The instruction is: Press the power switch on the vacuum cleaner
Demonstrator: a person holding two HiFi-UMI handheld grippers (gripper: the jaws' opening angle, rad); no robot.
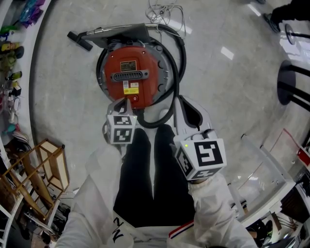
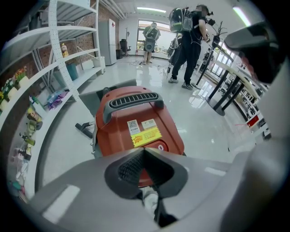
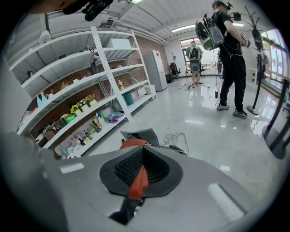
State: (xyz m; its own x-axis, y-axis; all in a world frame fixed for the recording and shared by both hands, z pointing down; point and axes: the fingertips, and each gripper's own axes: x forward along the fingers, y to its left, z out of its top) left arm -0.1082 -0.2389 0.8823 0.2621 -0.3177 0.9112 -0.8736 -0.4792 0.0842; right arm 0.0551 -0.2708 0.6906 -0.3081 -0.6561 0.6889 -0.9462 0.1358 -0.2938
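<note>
Both claws are pressed together with nothing between them. The left gripper (image 1: 123, 103) points at the near edge of the red vacuum cleaner (image 1: 131, 68), its tip just beside the round power switch (image 1: 134, 100); contact cannot be told. The right gripper (image 3: 141, 148) hangs to the right, near the black hose (image 1: 175, 72) that loops round the machine on the pale floor (image 1: 63, 97).

The floor (image 1: 63, 111) lies open to the left of the vacuum cleaner (image 1: 131, 72). A black hose (image 1: 178, 72) loops round its right side and under its near edge (close to the person's knees), closing that side. The lid's near part lies bare beneath the left gripper (image 1: 127, 101); further back a grey handle (image 2: 133, 100) crosses it. A nozzle (image 1: 121, 33) and loose cords (image 1: 164, 12) lie behind. Shelves (image 1: 12, 58) line the far left.
</note>
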